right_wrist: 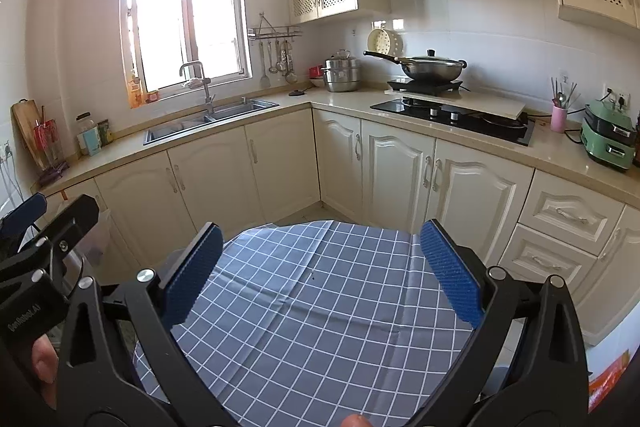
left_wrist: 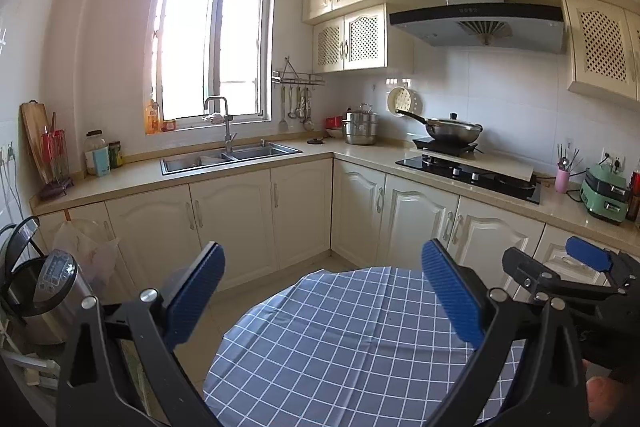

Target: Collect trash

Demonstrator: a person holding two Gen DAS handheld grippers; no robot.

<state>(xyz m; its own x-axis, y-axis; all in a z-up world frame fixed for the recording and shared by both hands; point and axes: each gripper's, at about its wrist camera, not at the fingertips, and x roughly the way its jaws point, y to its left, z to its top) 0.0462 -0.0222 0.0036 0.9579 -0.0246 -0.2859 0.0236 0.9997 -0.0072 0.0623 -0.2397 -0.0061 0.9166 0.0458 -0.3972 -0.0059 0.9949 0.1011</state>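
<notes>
Both sets of tongs are up and ready: the left tongs (left_wrist: 323,293) stand with their blue pads wide apart and nothing between them, and the right tongs (right_wrist: 320,273) match them, spread and empty. They hover side by side over the round table (right_wrist: 304,307) with its blue checked cloth, the right tongs showing at the edge of the left view, which reads like a neutral starting pose, both tools held level and facing the kitchen so either can go first.

Now, the trash itself? No loose scrap shows on the cloth at all, bar a tiny dark speck too small to identify. So the thing to be collected isn't in view here, or not clearly.

Out beyond the table, a white plastic bag (left_wrist: 86,247) hangs off the cabinet front at far left, crumpled, thin and translucent, seemingly hung open. My guess is that's the trash bag, though its contents are hidden. Beside it stands a steel lidded appliance (left_wrist: 50,287), and past that the sink (left_wrist: 230,155) and stove (left_wrist: 472,175).
</notes>
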